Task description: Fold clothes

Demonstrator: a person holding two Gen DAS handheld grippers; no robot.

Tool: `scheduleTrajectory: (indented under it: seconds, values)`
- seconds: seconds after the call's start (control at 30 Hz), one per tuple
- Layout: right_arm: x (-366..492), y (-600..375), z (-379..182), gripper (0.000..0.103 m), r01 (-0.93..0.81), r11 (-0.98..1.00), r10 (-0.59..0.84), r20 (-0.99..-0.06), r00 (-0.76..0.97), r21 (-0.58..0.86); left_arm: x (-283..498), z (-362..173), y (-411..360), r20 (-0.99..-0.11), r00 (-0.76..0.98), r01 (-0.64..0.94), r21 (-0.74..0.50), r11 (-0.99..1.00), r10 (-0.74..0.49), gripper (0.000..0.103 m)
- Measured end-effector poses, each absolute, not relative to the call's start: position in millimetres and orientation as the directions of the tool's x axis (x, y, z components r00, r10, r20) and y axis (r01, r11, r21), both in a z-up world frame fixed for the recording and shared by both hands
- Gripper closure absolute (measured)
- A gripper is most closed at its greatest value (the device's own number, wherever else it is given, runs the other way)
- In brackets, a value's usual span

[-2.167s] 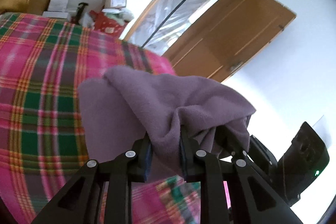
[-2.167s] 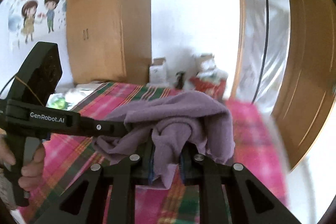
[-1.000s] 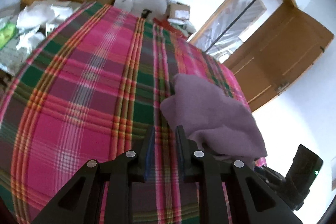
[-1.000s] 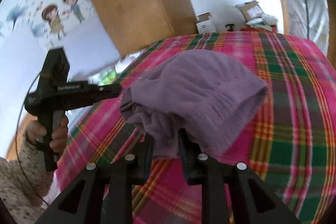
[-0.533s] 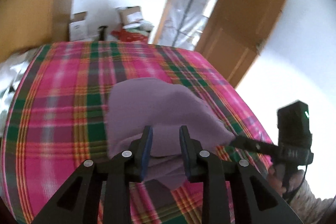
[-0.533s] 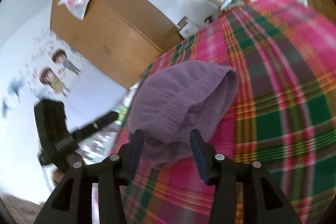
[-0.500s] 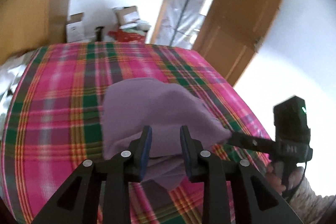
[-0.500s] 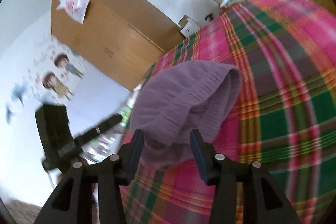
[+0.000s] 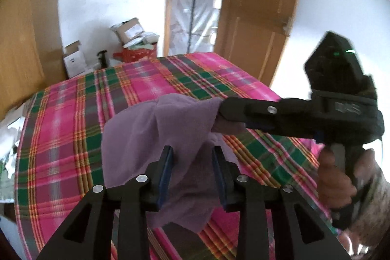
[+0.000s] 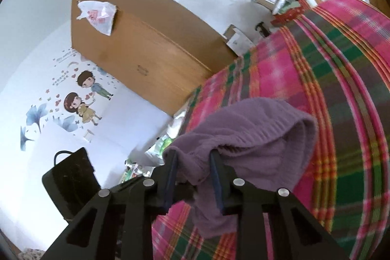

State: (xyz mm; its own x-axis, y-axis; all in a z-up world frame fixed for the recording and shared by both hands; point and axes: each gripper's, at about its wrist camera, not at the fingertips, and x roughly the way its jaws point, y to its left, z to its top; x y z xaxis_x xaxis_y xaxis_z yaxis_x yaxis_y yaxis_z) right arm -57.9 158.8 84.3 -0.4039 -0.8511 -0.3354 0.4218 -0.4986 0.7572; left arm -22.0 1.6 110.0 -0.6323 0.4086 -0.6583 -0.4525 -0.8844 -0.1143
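Two grippers are working one purple garment above the plaid bed, and each is doing a different job. In the left wrist view the right gripper is coming in from the bed's right edge with its fingers pressed together on a bunched corner of the cloth, so that corner is being carried clear of the bedspread while the rest is hanging down in loose folds. The left gripper is standing with its fingers spread; cloth is draping between and behind them, but the pads are not closing on it, so it seems to be lining up for a fresh hold rather than bearing weight.

The right wrist view is less plain: the right gripper is showing its fingers parted with a thick roll of the garment lying between them, and the fisheye is hiding whether the pads are biting. On the side view, I judge it pinching.

Folding is looking barely under way, since the garment is crumpled, not flat. A hand is gripping the right tool's handle near the bed's right edge.
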Motion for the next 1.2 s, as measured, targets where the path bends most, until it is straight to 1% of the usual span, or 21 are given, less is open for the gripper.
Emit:
scheduleTrajectory:
  seconds: [0.07, 0.17, 0.2, 0.23, 0.27, 0.37, 0.43, 0.47, 0.5, 0.57, 0.6, 0.67, 0.7, 0.73, 0.77, 0.8, 0.87, 0.9, 0.93, 1.07, 1.2]
  values:
    - [-58.5, 152.2, 90.8, 0.076, 0.445, -0.491, -0.858, -0.329, -0.393, 0.749, -33.0, 111.0, -3.1, -0.663, -0.663, -0.379, -0.103, -0.92, 0.347, 0.069]
    - [-60.7, 141.3, 95.9, 0.079, 0.468, -0.475, -0.872, -0.327, -0.364, 0.745, -39.7, 109.5, -9.9, -0.656, -0.684, -0.343, -0.098, -0.934, 0.32, 0.069]
    - [-62.2, 138.8, 95.3, 0.087, 0.47, -0.463, -0.879, -0.323, -0.35, 0.751, -42.6, 108.3, -11.2, -0.655, -0.689, -0.336, -0.09, -0.938, 0.31, 0.069]
    - [-63.5, 137.2, 93.5, 0.089, 0.471, -0.447, -0.888, -0.316, -0.333, 0.76, -46.0, 106.8, -13.5, -0.657, -0.69, -0.324, -0.093, -0.941, 0.302, 0.069]
    - [-64.1, 135.8, 91.3, 0.089, 0.468, -0.437, -0.894, -0.313, -0.32, 0.769, -51.4, 104.4, -17.3, -0.663, -0.685, -0.308, -0.112, -0.945, 0.302, 0.069]
    - [-62.8, 135.6, 83.0, 0.089, 0.448, -0.447, -0.889, -0.326, -0.323, 0.774, -65.6, 96.3, -36.0, -0.663, -0.651, -0.262, -0.262, -0.929, 0.37, 0.069]
    - [-60.6, 139.1, 78.5, 0.088, 0.433, -0.454, -0.884, -0.332, -0.33, 0.779, -72.9, 92.2, -41.4, -0.666, -0.639, -0.25, -0.294, -0.923, 0.385, 0.069]
    - [-58.3, 141.9, 77.0, 0.088, 0.428, -0.466, -0.877, -0.341, -0.338, 0.774, -75.9, 89.8, -43.1, -0.668, -0.627, -0.251, -0.312, -0.916, 0.4, 0.076]
    - [-55.9, 144.7, 75.6, 0.088, 0.422, -0.478, -0.87, -0.351, -0.346, 0.77, -79.0, 87.3, -44.9, -0.671, -0.615, -0.252, -0.33, -0.91, 0.414, 0.085]
    - [-46.7, 151.7, 73.1, 0.088, 0.417, -0.513, -0.85, -0.376, -0.369, 0.75, -83.4, 83.8, -45.9, -0.677, -0.601, -0.251, -0.343, -0.905, 0.424, 0.086]
    - [-39.9, 156.2, 71.4, 0.086, 0.416, -0.534, -0.837, -0.391, -0.382, 0.736, -85.3, 82.8, -44.9, -0.679, -0.601, -0.255, -0.337, -0.906, 0.422, 0.086]
    - [-27.5, 163.1, 67.0, 0.078, 0.408, -0.573, -0.811, -0.421, -0.406, 0.711, -85.4, 81.9, -41.7, -0.68, -0.606, -0.264, -0.317, -0.911, 0.412, 0.086]
    - [-20.7, 166.8, 63.2, 0.071, 0.404, -0.595, -0.796, -0.44, -0.415, 0.695, -86.2, 81.3, -38.5, -0.684, -0.603, -0.278, -0.302, -0.912, 0.411, 0.086]
    - [-14.2, 168.8, 58.7, 0.065, 0.401, -0.624, -0.775, -0.469, -0.423, 0.67, -86.2, 80.2, -35.5, -0.691, -0.604, -0.286, -0.278, -0.917, 0.398, 0.086]
    - [-8.1, 168.8, 53.6, 0.063, 0.4, -0.661, -0.747, -0.508, -0.428, 0.635, -86.2, 79.1, -32.6, -0.697, -0.605, -0.293, -0.254, -0.922, 0.385, 0.083]
    - [-3.2, 167.0, 48.6, 0.062, 0.403, -0.695, -0.718, -0.547, -0.43, 0.595, -87.8, 78.2, -31.2, -0.704, -0.604, -0.289, -0.241, -0.926, 0.372, 0.078]
    - [2.1, 158.4, 39.8, 0.062, 0.421, -0.746, -0.664, -0.615, -0.424, 0.516, -91.0, 76.4, -28.6, -0.718, -0.603, -0.281, -0.215, -0.935, 0.347, 0.075]
    - [2.5, 152.7, 36.4, 0.062, 0.432, -0.758, -0.648, -0.639, -0.414, 0.489, -93.4, 75.4, -28.0, -0.725, -0.598, -0.277, -0.212, -0.937, 0.341, 0.07]
    - [2.0, 147.6, 33.5, 0.062, 0.443, -0.763, -0.64, -0.652, -0.407, 0.471, -95.5, 74.6, -27.3, -0.733, -0.596, -0.268, -0.203, -0.942, 0.328, 0.068]
    - [-14.2, 132.6, 26.3, 0.061, 0.442, -0.778, -0.618, -0.672, -0.408, 0.448, -104.3, 70.2, -28.3, -0.751, -0.572, -0.261, -0.217, -0.941, 0.331, 0.067]
    - [-30.3, 117.8, 16.7, 0.056, 0.447, -0.779, -0.61, -0.698, -0.376, 0.441, -107.5, 66.6, -25.8, -0.772, -0.549, -0.259, -0.207, -0.943, 0.32, 0.067]
